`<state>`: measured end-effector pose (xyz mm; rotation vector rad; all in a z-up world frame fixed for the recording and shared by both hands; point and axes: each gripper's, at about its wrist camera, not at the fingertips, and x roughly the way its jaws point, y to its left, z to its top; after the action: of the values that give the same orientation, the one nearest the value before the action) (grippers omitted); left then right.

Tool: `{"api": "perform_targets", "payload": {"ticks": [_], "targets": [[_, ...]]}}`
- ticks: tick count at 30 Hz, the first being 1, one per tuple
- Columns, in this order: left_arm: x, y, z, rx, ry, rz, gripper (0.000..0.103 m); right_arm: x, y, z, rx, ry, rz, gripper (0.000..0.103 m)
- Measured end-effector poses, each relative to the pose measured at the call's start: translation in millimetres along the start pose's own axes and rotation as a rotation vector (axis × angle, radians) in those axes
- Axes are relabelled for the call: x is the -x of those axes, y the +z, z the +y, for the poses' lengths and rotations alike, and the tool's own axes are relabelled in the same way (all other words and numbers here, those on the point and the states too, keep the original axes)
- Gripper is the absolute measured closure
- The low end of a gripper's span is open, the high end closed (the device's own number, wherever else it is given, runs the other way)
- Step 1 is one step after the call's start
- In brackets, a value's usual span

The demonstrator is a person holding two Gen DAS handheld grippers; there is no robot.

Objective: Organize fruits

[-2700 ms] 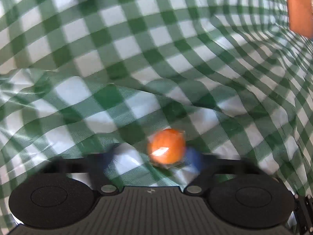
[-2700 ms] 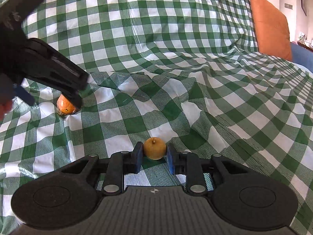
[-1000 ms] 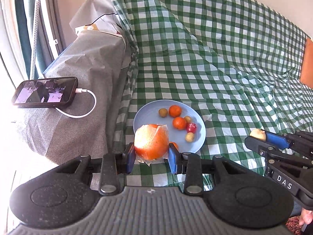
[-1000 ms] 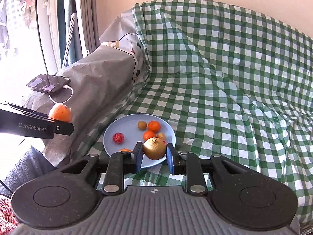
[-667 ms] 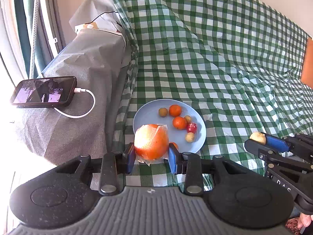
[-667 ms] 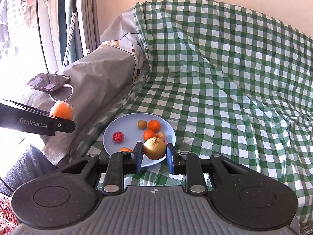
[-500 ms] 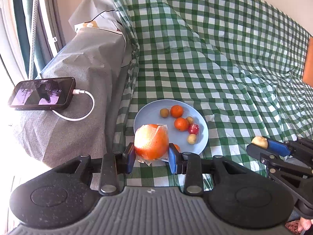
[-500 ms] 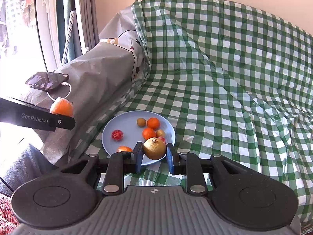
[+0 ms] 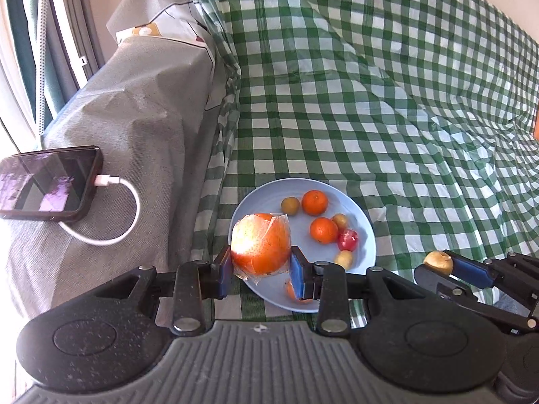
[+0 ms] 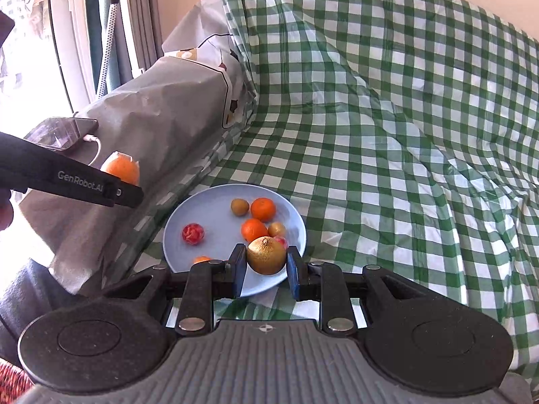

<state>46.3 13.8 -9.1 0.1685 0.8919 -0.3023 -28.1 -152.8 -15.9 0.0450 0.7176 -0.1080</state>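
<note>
A phone [image 9: 47,181] on a white cable [image 9: 114,212] lies at nine o'clock. My left gripper [image 9: 261,271] clamps a film-wrapped orange [image 9: 261,247] above the blue plate [image 9: 365,235] of small fruit at centre. At three o'clock, my right gripper [image 10: 266,269] pinches a golden-brown round fruit [image 10: 266,256] over the plate's near rim.

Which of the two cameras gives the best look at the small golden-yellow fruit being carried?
The right wrist view: the golden-yellow fruit sits close and sharp between the right gripper's blue pads, stem end up. In the left wrist view it is only a small lump at the right edge, partly hidden by the gripper's finger.
</note>
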Motion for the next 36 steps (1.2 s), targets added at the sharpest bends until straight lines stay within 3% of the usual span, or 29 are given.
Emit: {"api": "perform_targets", "payload": {"ticks": [19,21,23,24,25,28,31,36], "targets": [[-100.3,21.4,5.1,-0.035,0.030,0.118,0.064,-101.4,10.8,7.7,0.044,0.008,0.115,0.076],[-105.8,21.9,5.1,-0.039,0.029,0.126,0.054,-108.6,9.9,8.1,0.050,0.005,0.120,0.076],[-104.1,22.8,4.4,-0.040,0.031,0.115,0.008,-117.1,10.6,8.1,0.054,0.015,0.134,0.076],[-100.5,23.0,3.6,-0.041,0.039,0.104,0.002,-121.7,12.4,7.4,0.045,0.020,0.137,0.067],[-95.6,23.1,2.6,-0.042,0.024,0.099,0.001,-123.6,13.8,5.4,0.038,0.024,0.142,0.049],[-81.7,21.8,-2.5,-0.046,0.030,0.132,0.000,-116.8,16.4,1.6,0.027,0.019,0.144,0.024],[-68.5,15.7,-7.3,-0.058,0.039,0.165,0.000,-97.7,11.9,-0.3,0.027,0.016,0.147,0.016],[-39.6,-2.3,-6.6,-0.017,0.050,0.173,0.000,-64.7,-6.8,1.4,0.008,0.000,0.160,0.014]]}}
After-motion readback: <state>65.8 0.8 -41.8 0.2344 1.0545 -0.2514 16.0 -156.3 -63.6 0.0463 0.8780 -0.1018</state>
